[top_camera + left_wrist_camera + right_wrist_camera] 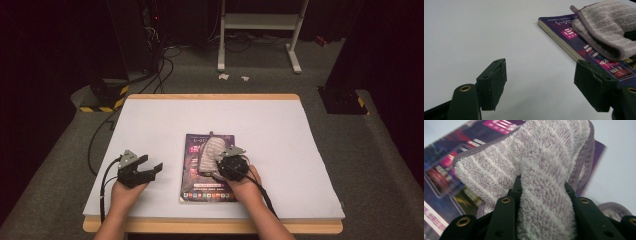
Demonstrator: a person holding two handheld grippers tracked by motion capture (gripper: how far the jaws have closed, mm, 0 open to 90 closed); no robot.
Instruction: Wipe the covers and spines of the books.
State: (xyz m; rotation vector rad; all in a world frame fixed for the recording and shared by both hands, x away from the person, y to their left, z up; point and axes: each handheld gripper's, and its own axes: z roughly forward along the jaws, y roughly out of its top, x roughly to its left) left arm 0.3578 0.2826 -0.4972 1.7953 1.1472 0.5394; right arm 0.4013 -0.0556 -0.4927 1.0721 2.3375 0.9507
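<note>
Clamped in the right gripper's (541, 195) fingers, the grey striped terry cloth (544, 157) lies on the purple glossy magazine (208, 170) on the white table (150, 125); wiping may drag the magazine, since the left gripper (540, 82) gapes empty beside it.

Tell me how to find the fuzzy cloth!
Look at the white table, then the purple magazine lying near its front edge. On top sits the cloth, pinched by the right gripper: grey, striped and fluffy, the one soft thing there.

high view: above, facing table (150, 120) | claw views: close, low | shared: magazine (579, 45), cloth (544, 170)
</note>
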